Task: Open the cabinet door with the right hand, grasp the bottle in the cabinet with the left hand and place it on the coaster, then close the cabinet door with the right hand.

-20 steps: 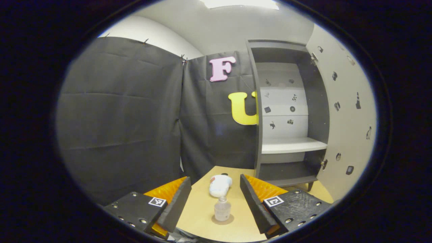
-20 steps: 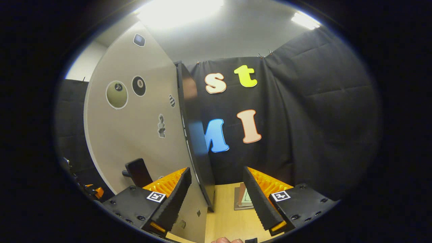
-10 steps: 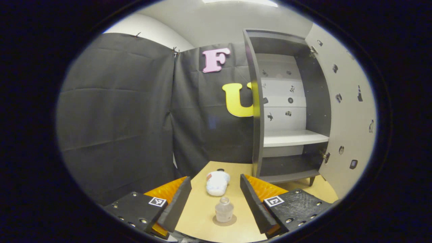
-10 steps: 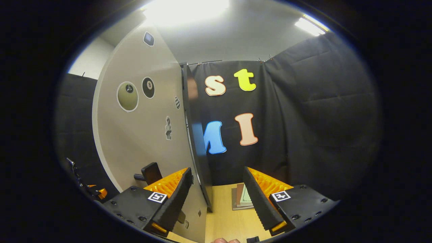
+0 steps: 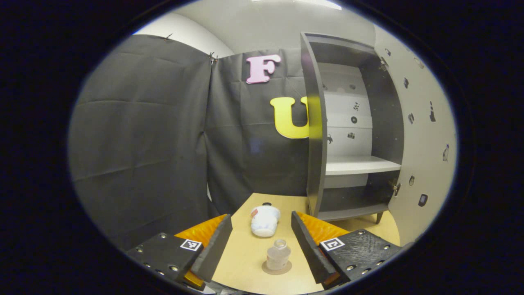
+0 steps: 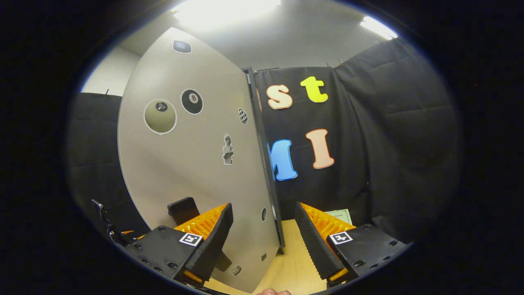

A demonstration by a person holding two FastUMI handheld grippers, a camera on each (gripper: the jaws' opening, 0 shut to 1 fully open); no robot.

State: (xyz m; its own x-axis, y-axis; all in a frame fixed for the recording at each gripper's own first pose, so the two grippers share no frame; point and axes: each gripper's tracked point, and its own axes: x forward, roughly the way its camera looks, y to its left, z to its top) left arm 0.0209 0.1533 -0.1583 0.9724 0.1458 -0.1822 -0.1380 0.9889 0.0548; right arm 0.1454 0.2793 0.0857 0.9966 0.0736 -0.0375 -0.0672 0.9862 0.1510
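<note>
The left gripper (image 5: pixel 261 241) hangs wide apart above the bottle (image 5: pixel 278 255), which stands on its coaster (image 5: pixel 276 268) near the desk's (image 5: pixel 241 254) front edge. The right gripper (image 6: pixel 264 237), spread wide, straddles the cabinet door's (image 6: pixel 192 164) edge; its handle (image 6: pixel 183 209) is partly hidden.

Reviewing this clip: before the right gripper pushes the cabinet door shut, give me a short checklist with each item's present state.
1. Small clear bottle stands upright on the round brown coaster: ok.
2. Left gripper is open and off the bottle: ok.
3. Shelves of the dark grey cabinet hold nothing in the parts that show: ok.
4. Beige cabinet door is open, its edge between the right gripper's fingers: ok.
5. Right gripper is open, not clamped on the door: ok.
6. White soft toy lies on the wooden table left of the cabinet; whether it is out of the door's swing: cannot tell.
</note>
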